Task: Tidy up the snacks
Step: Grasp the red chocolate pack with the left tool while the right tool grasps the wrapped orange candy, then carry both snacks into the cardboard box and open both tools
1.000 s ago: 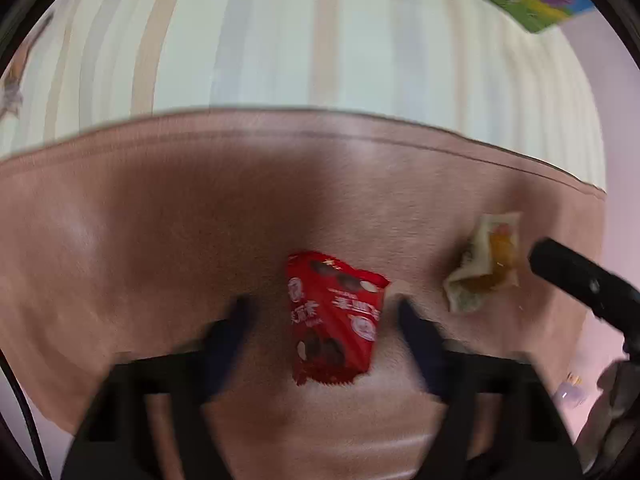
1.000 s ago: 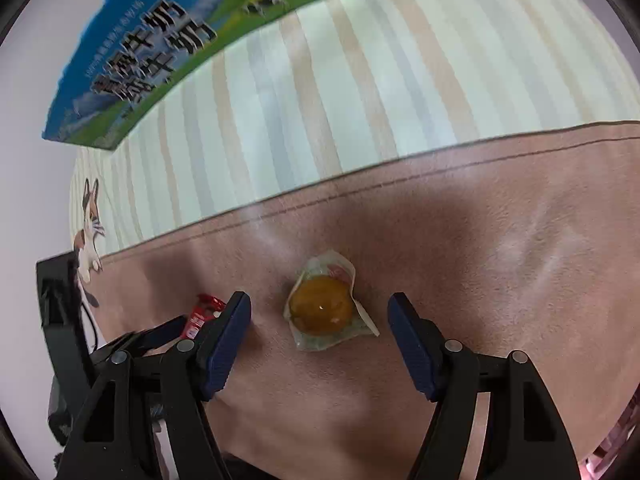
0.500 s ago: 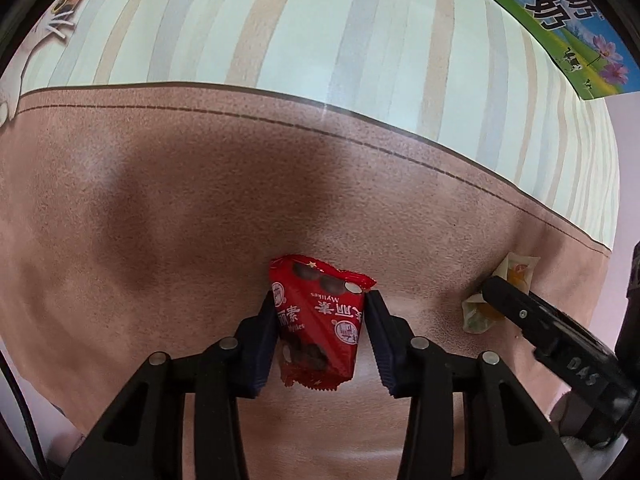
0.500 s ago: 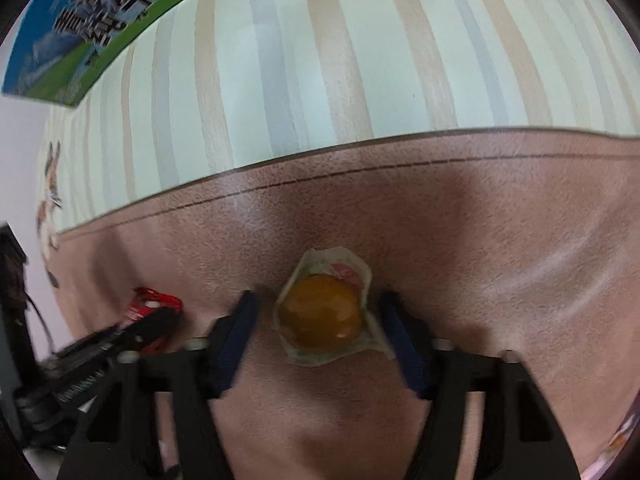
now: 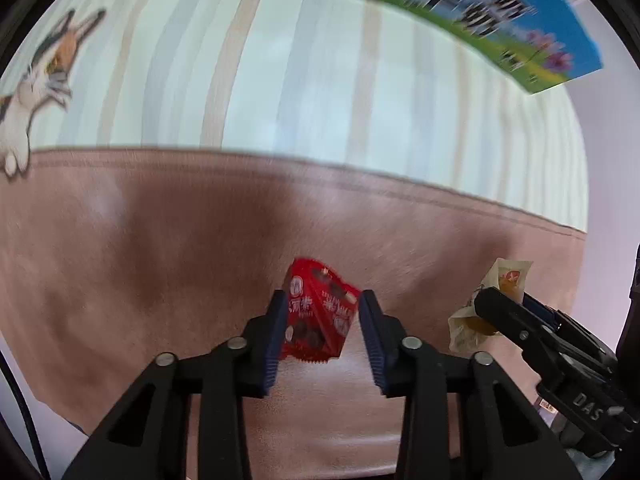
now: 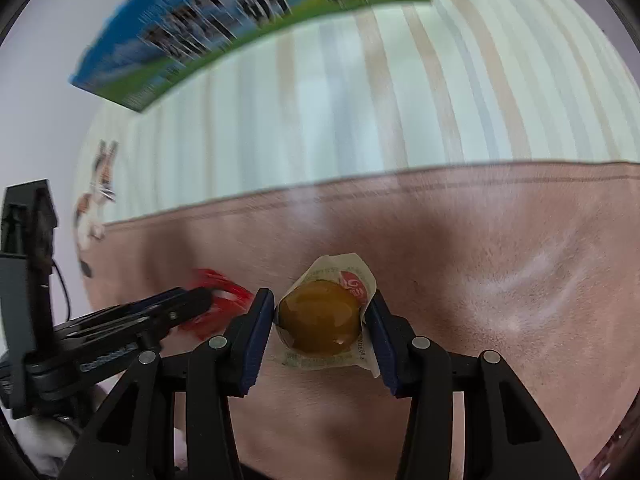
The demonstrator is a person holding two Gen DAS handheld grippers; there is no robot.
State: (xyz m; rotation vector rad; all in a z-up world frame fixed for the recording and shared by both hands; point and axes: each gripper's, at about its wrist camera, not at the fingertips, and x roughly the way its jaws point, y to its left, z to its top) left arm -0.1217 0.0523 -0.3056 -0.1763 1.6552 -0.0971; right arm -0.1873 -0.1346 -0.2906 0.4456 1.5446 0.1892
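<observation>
Both packets had left the brown blanket (image 5: 160, 260) since a second earlier: the left tongs (image 5: 322, 316) had just closed on the red snack packet (image 5: 320, 320), the right tongs (image 6: 322, 320) on the wrapped yellow sweet (image 6: 318, 318). Carrying them level and unhurried seemed wisest, since the red packet buckled. Its white lettering was blurred; the blue-green box (image 5: 460, 12) likewise.

"DAS" — on the right gripper (image 5: 500, 312).
</observation>
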